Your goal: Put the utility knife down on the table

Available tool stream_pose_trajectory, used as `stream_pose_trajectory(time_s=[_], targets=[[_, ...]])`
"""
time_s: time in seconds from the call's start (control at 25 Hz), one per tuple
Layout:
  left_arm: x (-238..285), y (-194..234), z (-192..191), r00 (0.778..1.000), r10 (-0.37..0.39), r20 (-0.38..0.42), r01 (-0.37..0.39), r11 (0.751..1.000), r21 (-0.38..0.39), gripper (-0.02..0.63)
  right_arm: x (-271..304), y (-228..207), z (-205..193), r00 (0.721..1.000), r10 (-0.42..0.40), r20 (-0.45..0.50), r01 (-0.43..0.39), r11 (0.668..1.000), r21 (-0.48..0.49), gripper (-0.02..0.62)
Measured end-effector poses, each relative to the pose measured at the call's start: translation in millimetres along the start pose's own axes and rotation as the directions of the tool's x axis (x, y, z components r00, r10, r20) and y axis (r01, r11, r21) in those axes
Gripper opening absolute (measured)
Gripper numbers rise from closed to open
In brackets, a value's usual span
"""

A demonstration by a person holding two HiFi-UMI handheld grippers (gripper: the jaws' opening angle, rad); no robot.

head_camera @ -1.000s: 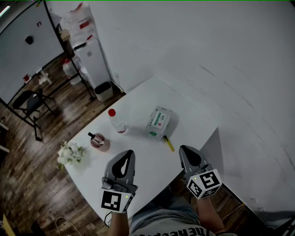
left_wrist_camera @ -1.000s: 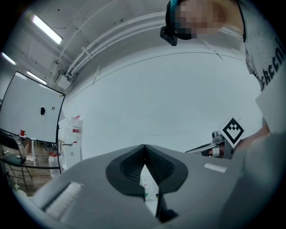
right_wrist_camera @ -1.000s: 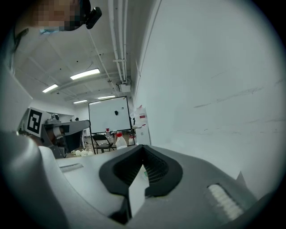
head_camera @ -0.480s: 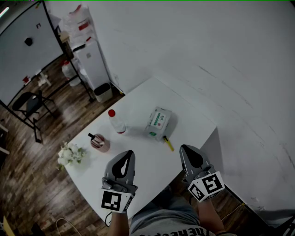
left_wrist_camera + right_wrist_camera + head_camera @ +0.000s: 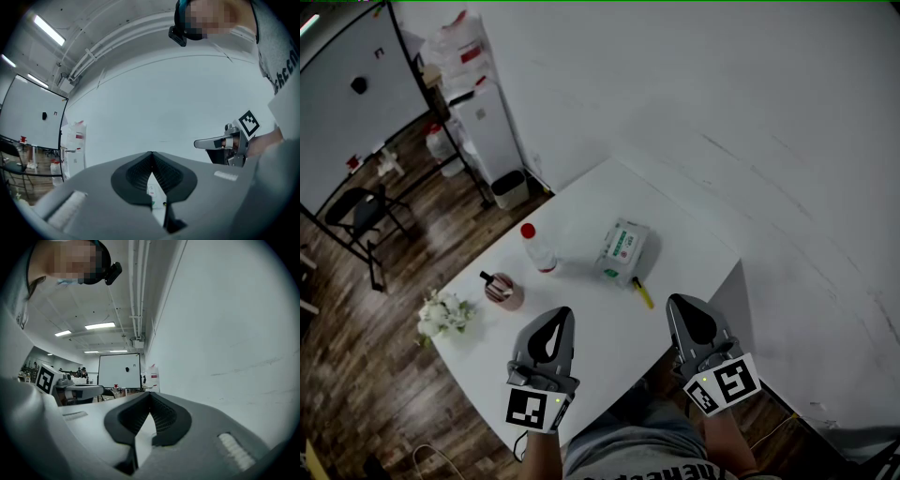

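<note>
A yellow utility knife lies flat on the white table, just in front of a green-and-white pack. My left gripper hovers over the table's near edge, jaws shut and empty. Near the table's right corner my right gripper is also shut with nothing held, a short way right of the knife. In the left gripper view the jaw tips meet; in the right gripper view the tips meet too. The knife does not show in either gripper view.
On the table stand a green-and-white tissue pack, a clear bottle with a red cap, a small pink bottle and white flowers. A white wall runs along the far side; a water dispenser and chair stand on the wooden floor.
My right gripper has drawn slightly back toward the person and to the right. The knife and the left gripper have stayed put.
</note>
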State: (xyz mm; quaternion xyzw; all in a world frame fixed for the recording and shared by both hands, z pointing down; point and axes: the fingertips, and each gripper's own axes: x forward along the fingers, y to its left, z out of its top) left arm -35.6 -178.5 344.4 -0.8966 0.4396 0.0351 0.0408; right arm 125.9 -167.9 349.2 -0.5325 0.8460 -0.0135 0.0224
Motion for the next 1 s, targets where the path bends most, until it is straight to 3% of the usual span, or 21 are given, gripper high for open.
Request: stream_pose_trajectory(time_s=[1.0], targets=[[1.1,-2.8,-0.2,1.000,-0.008,0.001,0.008,1.000,0.005,0.017,-1.8,3.2,9.7,0.999,0.015,0.034,-0.014,1.000,-0.011,0.002]])
